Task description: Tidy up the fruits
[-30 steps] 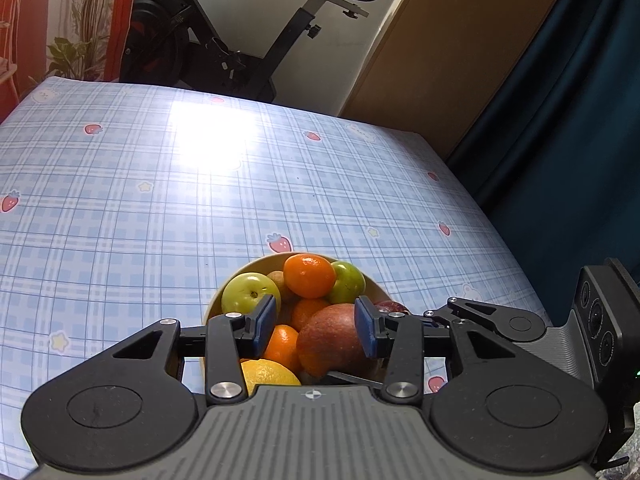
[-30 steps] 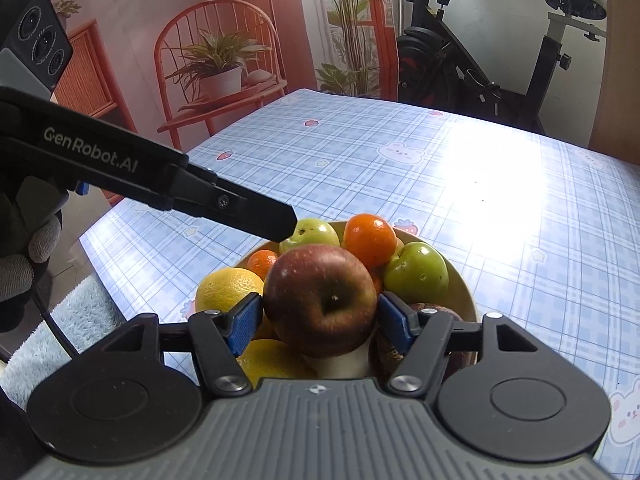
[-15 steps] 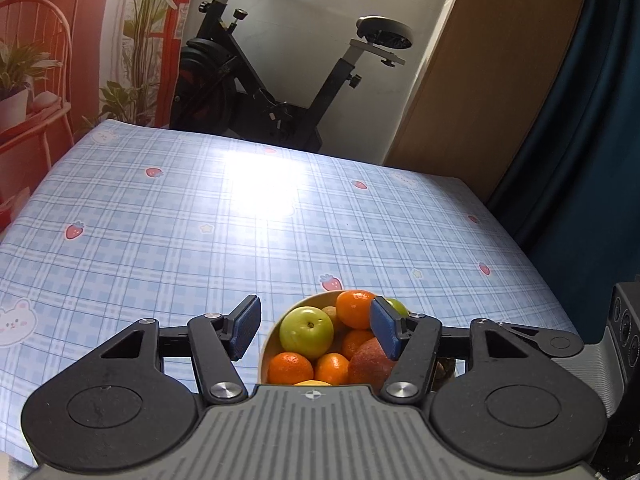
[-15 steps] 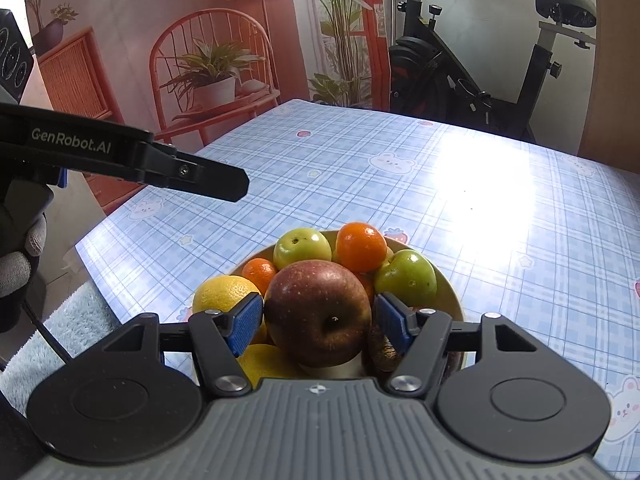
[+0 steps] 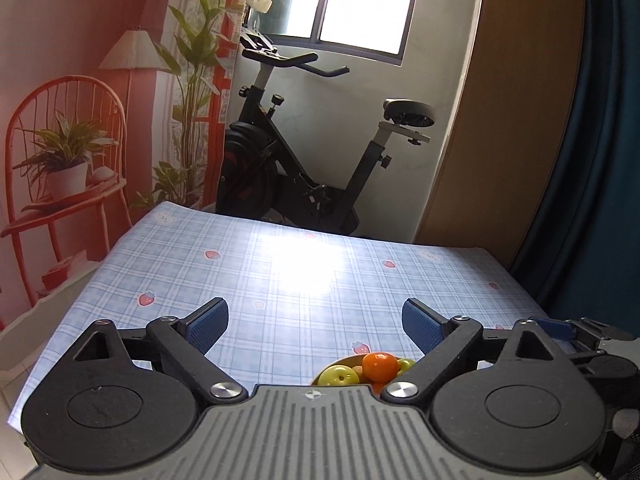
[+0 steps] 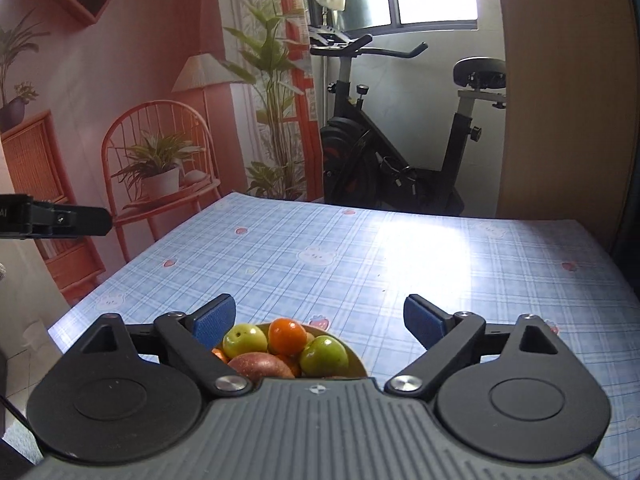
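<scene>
Now we've got both sets of tongs, left gripper (image 5: 314,322) and right gripper (image 6: 320,318), just sprung wide, nothing gripped; round tan bowl (image 6: 357,357) of piled fruit sits near us on the blue checked tablecloth (image 6: 400,264)

Left gripper (image 5: 315,322) and right gripper (image 6: 319,318): black linkage arms with silver pivot screws, blue ridged pads (image 6: 214,320), round black housings, grey ribbed body (image 6: 320,428).

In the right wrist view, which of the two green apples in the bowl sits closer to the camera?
The green apple on the right, beside the red apple and below the orange. The other green apple lies further back, on the left, by the blue pad.
</scene>
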Tool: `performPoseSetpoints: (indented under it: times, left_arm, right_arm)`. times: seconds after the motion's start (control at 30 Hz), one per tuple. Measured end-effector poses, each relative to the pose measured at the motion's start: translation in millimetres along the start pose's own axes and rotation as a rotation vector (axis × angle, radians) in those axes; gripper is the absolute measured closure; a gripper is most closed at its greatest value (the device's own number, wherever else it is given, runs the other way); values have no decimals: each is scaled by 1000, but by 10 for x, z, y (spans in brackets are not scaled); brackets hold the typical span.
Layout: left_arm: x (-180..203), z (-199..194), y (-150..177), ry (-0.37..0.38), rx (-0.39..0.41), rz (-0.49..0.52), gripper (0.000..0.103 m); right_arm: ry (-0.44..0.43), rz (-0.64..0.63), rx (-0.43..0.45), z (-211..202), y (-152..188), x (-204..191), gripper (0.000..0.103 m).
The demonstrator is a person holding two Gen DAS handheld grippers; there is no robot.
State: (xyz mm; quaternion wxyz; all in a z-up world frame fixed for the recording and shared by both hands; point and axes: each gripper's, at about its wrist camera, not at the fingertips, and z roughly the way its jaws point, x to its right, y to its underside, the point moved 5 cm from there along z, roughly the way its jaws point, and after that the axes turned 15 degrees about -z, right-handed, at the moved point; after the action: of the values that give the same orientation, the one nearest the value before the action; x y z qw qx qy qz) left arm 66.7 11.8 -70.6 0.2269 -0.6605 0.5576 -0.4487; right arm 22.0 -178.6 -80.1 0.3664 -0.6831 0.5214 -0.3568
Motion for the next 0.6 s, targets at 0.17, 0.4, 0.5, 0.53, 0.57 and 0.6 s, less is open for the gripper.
performPoseSetpoints:
  times: [0.17,0.4,0.5,0.53,0.57,0.6]
  left_arm:
    - [134,-179,-30,-39,37,73,8]
    - [198,-388,-76,-57,74,74,7]
    - [219,-450,-63,-51,76,74,6]
    - [227,-461,-61,-52,78,78,6]
    - [237,-468,-60,-56,81,84,6]
    - [249,-469,-66,-60,84,91,6]
  right_arm:
    - [17,30,35,-203,-141,76,0]
    - [64,33,31,-335,-209,92,0]
    - [71,32,24,-357,-209,85,0]
    - [76,32,21,-359,-224,80,0]
    - [81,34,19,-367,-230,80,0]
    - [85,37,19,-378,-237,83,0]
